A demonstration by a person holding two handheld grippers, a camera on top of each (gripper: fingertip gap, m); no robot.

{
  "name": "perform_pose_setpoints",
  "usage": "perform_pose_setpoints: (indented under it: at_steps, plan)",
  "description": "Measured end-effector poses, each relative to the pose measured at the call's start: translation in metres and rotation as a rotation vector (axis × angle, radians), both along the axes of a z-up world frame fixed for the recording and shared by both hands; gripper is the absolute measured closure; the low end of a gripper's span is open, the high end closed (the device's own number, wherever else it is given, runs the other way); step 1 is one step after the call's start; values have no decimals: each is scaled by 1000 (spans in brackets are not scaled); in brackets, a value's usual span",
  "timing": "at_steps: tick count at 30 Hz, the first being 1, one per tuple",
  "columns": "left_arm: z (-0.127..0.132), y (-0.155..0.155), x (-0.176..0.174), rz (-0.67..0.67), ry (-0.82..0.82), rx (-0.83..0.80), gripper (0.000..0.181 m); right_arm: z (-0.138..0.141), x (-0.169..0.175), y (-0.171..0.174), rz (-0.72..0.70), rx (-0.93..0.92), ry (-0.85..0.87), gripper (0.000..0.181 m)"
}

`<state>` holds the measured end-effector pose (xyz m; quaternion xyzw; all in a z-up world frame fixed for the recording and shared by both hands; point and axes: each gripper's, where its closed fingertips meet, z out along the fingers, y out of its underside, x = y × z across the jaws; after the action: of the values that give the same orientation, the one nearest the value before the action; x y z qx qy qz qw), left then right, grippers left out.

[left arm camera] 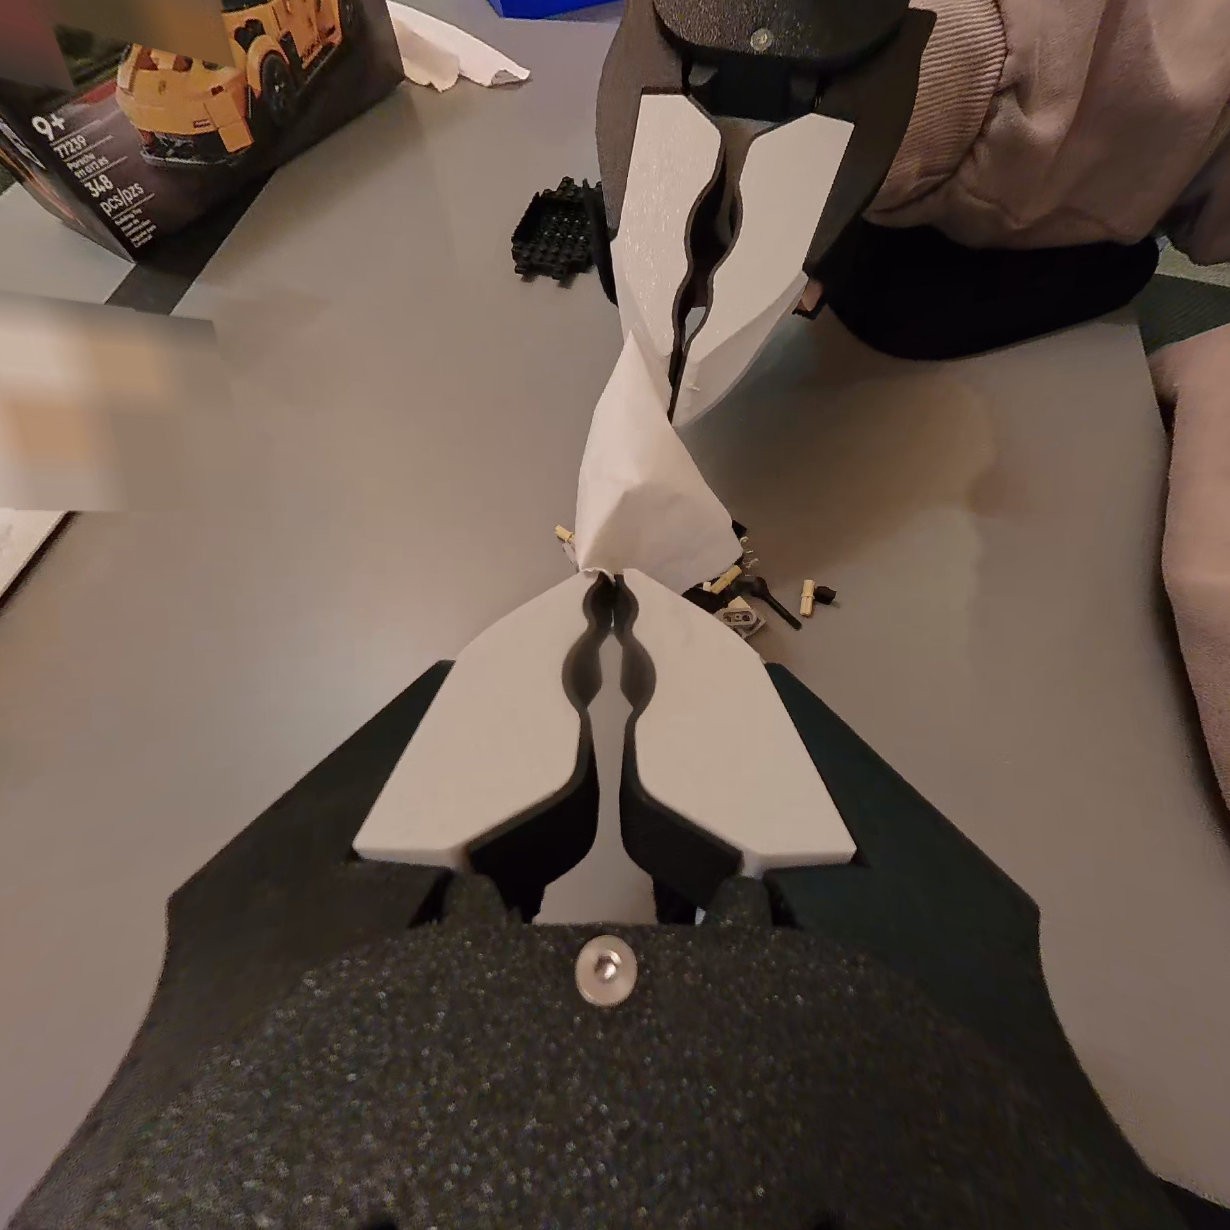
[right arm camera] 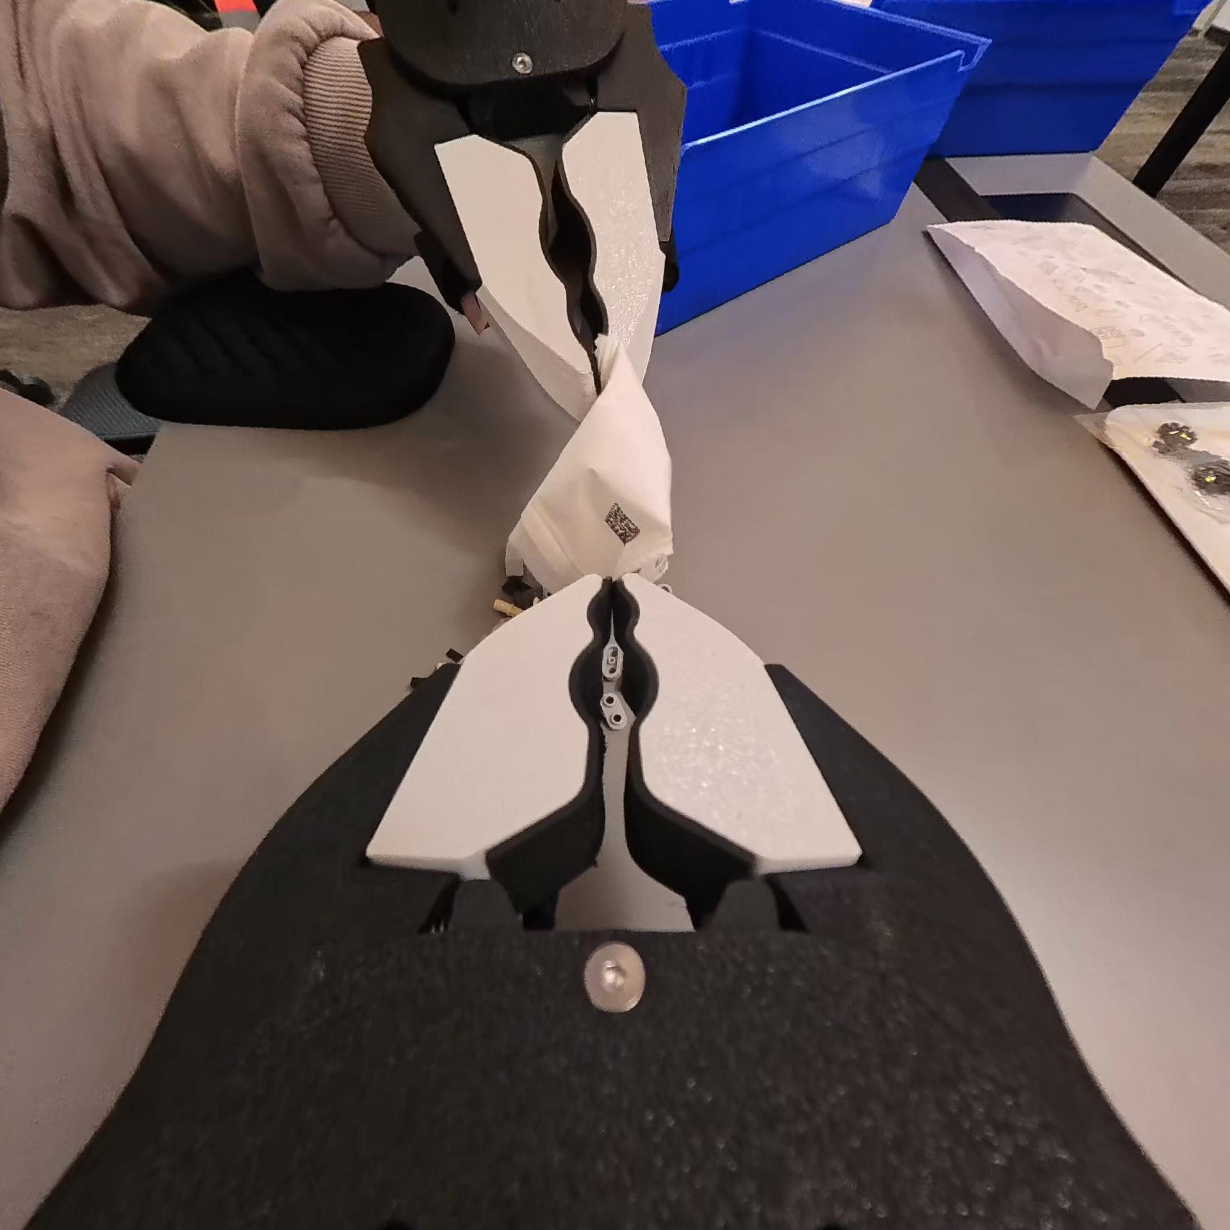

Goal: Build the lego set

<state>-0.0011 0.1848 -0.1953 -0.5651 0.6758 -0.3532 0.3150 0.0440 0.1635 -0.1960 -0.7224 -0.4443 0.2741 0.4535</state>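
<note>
A small white paper parts bag [left arm camera: 639, 492] hangs stretched and twisted between my two grippers above the grey table [left arm camera: 333, 532]. My left gripper [left arm camera: 607, 580] is shut on the bag's near end. My right gripper [left arm camera: 675, 399] comes in from the far side, shut on the other end. In the right wrist view, my right gripper [right arm camera: 611, 582] pinches the bag [right arm camera: 599, 492] and my left gripper [right arm camera: 596, 373] holds its far end. Small loose tan, black and grey Lego pieces [left arm camera: 745, 606] lie on the table under the bag; some also show in the right wrist view [right arm camera: 614, 665].
A black studded Lego assembly [left arm camera: 559, 233] sits beyond the bag. The set's box [left arm camera: 200, 120] stands at far left, with torn white paper [left arm camera: 452, 53] behind it. Blue bins [right arm camera: 799, 133], more paper bags [right arm camera: 1078, 299] and a black pad [right arm camera: 286, 353] border the work area. A person's sleeve [right arm camera: 133, 146] is close. There is about 6 centimetres between the tips of the two grippers. The black studded Lego assembly [left arm camera: 559, 233] lies some 25 centimetres from my right tips, 30 centimetres from my left tips.
</note>
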Motion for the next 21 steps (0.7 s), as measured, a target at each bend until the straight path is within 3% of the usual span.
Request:
perform_pose_setpoints:
  at_steps: [21]
  plan:
    - [-5, -3, -5, 0, 13, -6, 181, -2, -7, -3, 15, 10, -10, 181]
